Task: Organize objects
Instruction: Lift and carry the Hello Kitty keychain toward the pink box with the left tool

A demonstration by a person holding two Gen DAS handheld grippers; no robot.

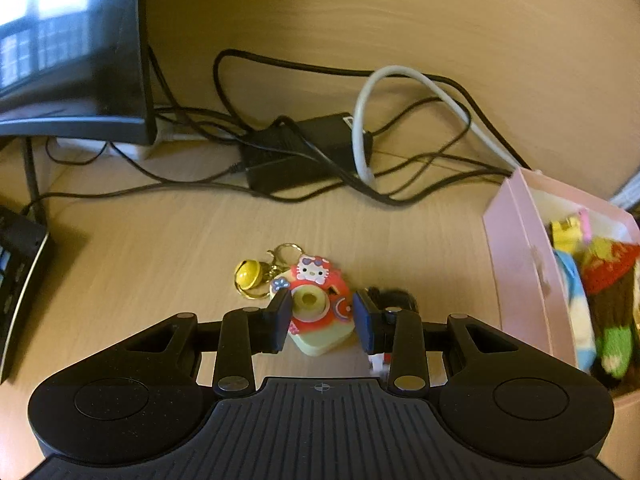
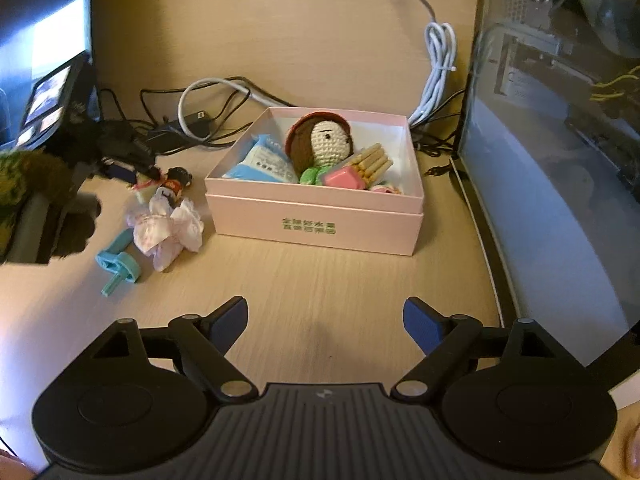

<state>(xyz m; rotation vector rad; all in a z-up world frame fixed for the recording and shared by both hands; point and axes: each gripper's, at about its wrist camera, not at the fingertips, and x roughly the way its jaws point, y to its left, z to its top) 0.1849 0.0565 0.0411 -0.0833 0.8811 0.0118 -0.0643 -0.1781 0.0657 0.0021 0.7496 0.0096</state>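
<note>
My left tongs (image 1: 322, 314) sit low over the worktop (image 1: 160, 248), their blue pads (image 1: 282, 312) on either side of a red and cream camera-shaped keychain (image 1: 320, 312); the left pad looks to be touching it, the right one just beside it, and I cannot tell whether they are truly clamped on it. A yellow bell (image 1: 248, 274) on a gold ring lies just beyond the charm's left corner. To my right stands the pink box (image 1: 516, 264), well filled. Farther back, a black power brick (image 1: 304, 152) lies in a tangle of black cables with a white cable (image 1: 362, 120) looped over it, and a monitor (image 1: 76, 52) rises at the far left.

My right tongs (image 2: 324, 326) are spread wide apart over bare worktop, holding nothing. Ahead to the left lie a light blue plastic piece (image 2: 118, 262), a crumpled pink-white wrapper (image 2: 168, 228) and a small dark-haired figurine (image 2: 174, 184). Straight ahead the pink box holds a crochet doll (image 2: 320, 144), a blue packet (image 2: 264, 162) and biscuit sticks (image 2: 370, 164).
</note>
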